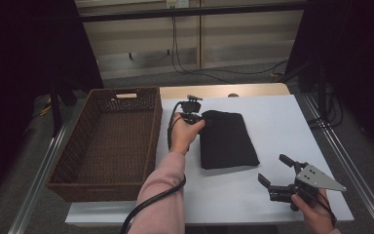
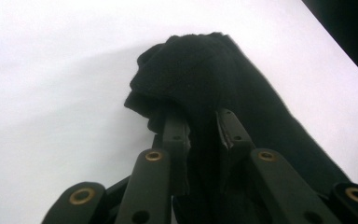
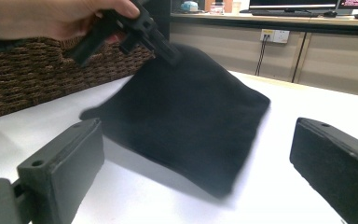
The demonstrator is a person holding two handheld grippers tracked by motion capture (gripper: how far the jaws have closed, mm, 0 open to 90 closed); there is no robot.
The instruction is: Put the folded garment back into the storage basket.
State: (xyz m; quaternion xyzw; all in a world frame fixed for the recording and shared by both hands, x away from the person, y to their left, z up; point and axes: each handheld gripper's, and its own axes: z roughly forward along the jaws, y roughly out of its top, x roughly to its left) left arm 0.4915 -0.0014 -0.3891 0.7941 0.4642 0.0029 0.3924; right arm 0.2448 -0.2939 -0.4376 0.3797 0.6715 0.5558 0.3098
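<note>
A folded black cloth (image 1: 226,139) lies on the white table (image 1: 272,122), just right of the basket. My left gripper (image 1: 200,117) is shut on the cloth's far left corner and lifts it off the table. In the left gripper view the cloth (image 2: 205,74) bunches between the two black jaws of that gripper (image 2: 200,123). The right gripper view shows the cloth (image 3: 186,112) raised at one corner by the left gripper (image 3: 170,53). My right gripper (image 1: 276,168) rests near the table's front right, jaws wide apart and empty, pointing toward the cloth.
A large brown wicker basket (image 1: 78,146) stands on the left, its inside bare. The wicker wall (image 3: 37,70) appears behind the cloth in the right gripper view. The table's front edge runs just below my right hand. Cables trail on the floor beyond the table.
</note>
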